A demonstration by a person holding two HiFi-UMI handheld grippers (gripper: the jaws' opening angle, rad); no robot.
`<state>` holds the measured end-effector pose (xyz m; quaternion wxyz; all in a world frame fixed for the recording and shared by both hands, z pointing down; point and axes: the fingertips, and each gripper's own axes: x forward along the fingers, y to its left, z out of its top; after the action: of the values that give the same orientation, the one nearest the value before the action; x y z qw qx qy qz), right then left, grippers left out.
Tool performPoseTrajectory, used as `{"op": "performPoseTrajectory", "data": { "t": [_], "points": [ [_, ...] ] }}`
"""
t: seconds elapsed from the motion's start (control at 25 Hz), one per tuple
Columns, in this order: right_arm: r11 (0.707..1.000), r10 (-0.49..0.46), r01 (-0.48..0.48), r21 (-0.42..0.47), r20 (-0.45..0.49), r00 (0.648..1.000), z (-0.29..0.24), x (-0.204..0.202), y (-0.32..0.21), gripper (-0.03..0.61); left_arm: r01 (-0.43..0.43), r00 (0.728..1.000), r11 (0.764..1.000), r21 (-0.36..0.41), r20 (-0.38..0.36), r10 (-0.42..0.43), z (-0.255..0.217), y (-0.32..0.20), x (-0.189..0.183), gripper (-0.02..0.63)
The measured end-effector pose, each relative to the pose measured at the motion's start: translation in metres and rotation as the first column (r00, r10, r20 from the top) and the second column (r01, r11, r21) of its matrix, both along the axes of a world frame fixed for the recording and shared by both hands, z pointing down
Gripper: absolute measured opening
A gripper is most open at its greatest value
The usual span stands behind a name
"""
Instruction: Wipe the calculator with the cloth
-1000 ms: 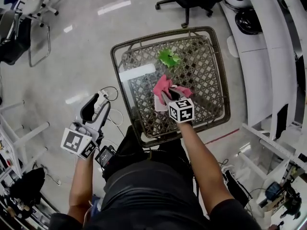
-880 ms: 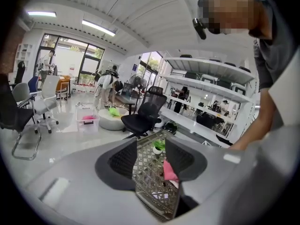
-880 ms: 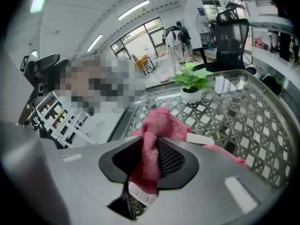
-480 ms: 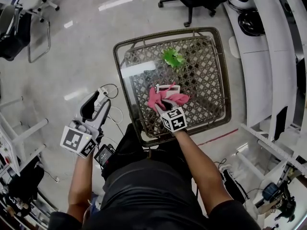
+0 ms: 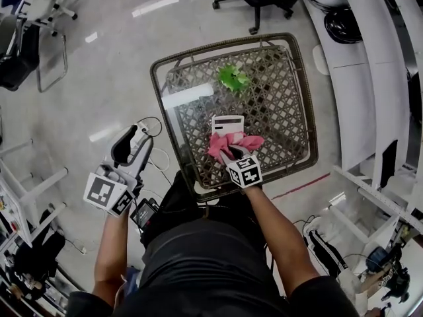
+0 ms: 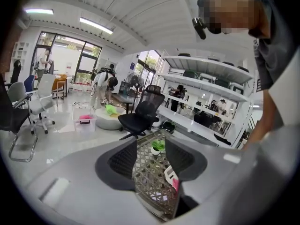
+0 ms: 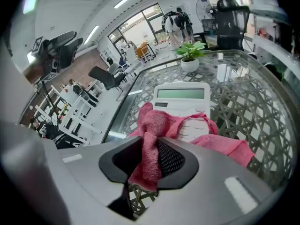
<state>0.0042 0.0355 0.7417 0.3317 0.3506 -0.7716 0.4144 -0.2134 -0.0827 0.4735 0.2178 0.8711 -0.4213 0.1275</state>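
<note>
Cloth [image 7: 158,124] clamped in right claw [image 7: 149,156], draped over calculator [image 7: 183,100], potted plant [image 7: 190,54] beyond, left claw [image 6: 151,148] apart

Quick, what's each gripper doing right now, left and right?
Left gripper: open, nothing between its jaws.
Right gripper: closed on the pink cloth, which drapes over the calculator.

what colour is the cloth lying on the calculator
Pink; the cloth shows best in the right gripper view.
</note>
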Motion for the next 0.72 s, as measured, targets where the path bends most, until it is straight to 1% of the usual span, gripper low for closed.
{"op": "performPoseTrajectory", "data": {
  "t": [0.2,0.4,0.52,0.72],
  "points": [
    [0.996,0.091,-0.090,0.008,-0.016,0.996,-0.001,0.039,-0.011,0.095,-0.016,1.000,1.000,-0.001,0.003,0.016,0.000,-0.001,0.013,0.212],
    [0.981,0.191,-0.190,0.039,-0.031,0.981,-0.005,0.077,-0.033,0.095,-0.027,1.000,1.000,0.001,0.003,0.027,0.000,0.002,0.022,0.212],
    [0.976,0.211,-0.209,0.067,-0.031,0.977,-0.009,0.087,-0.049,0.095,-0.031,1.000,1.000,-0.001,0.005,0.031,0.001,0.004,0.025,0.212],
    [0.963,0.246,-0.244,0.112,-0.012,0.969,-0.018,0.093,-0.077,0.095,-0.030,1.000,1.000,-0.003,0.007,0.030,0.001,0.011,0.029,0.212]
  ]
}}
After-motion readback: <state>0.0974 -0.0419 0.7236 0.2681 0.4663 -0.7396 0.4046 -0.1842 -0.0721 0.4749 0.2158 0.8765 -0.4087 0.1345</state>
